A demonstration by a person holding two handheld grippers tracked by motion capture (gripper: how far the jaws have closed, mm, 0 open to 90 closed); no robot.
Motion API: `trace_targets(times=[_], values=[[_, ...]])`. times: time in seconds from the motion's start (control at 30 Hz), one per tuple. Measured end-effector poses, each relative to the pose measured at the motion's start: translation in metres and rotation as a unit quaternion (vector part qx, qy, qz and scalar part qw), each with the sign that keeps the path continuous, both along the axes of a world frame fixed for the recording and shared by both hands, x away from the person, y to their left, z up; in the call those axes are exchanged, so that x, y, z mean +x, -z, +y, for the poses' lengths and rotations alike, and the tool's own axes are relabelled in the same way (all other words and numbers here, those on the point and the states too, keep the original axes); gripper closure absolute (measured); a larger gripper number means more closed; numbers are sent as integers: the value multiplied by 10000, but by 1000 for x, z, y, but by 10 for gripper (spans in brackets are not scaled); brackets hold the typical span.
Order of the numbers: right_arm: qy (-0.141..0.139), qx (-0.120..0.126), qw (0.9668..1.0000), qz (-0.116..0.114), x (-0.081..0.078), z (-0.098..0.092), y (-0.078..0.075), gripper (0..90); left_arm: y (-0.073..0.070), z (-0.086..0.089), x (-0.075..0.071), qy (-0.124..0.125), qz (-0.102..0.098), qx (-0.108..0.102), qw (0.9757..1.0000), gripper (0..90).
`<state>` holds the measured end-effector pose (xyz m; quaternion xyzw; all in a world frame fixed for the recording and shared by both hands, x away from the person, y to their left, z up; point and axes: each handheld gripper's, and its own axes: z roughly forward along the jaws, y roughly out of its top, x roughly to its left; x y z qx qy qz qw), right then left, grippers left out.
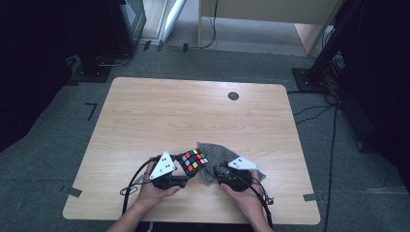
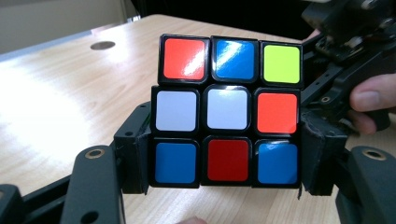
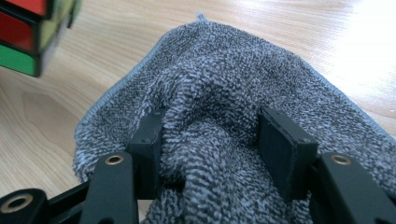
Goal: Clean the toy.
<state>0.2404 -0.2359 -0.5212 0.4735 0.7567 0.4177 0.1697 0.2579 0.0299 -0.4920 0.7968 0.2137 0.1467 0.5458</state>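
From above, both hands worked at the near edge of the table (image 1: pixel 145 111), the puzzle cube (image 1: pixel 193 161) held just beside the grey cloth (image 1: pixel 217 153). The left gripper (image 2: pixel 224 154) had its jaws clamped on the cube's sides. The right gripper (image 3: pixel 210 140) pinched a bunched fold of the cloth; wiping seemingly had not yet begun.

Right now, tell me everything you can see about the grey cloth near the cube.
The grey cloth is a nubby, terry-like towel with a stitched, lighter edge, lying rumpled on the wooden table near the person's side. The right gripper has a raised fold of it bunched between its two black jaws, so the middle humps up while the rest spreads flat. The colourful puzzle cube, held by the left gripper, sits just beside its edge; whether they touch is unclear.
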Motion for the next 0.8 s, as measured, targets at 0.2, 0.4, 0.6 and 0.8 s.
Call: trace_targets(times=[0.2, 0.4, 0.6, 0.8], values=[[15, -170, 9999, -11, 0, 2, 0, 518, 7, 1, 8, -103, 307, -295, 9990, 339], [-47, -271, 9996, 38, 2, 1, -2, 540, 10, 7, 12, -23, 620, -508, 9968, 339], [61, -709, 9973, -205, -4, 9, -1, 579, 11, 9, 8, -316, 607, -436, 9967, 338], [-14, -877, 9959, -232, -6, 11, -2, 647, 11, 15, 7, -306, 669, -560, 9957, 338]])
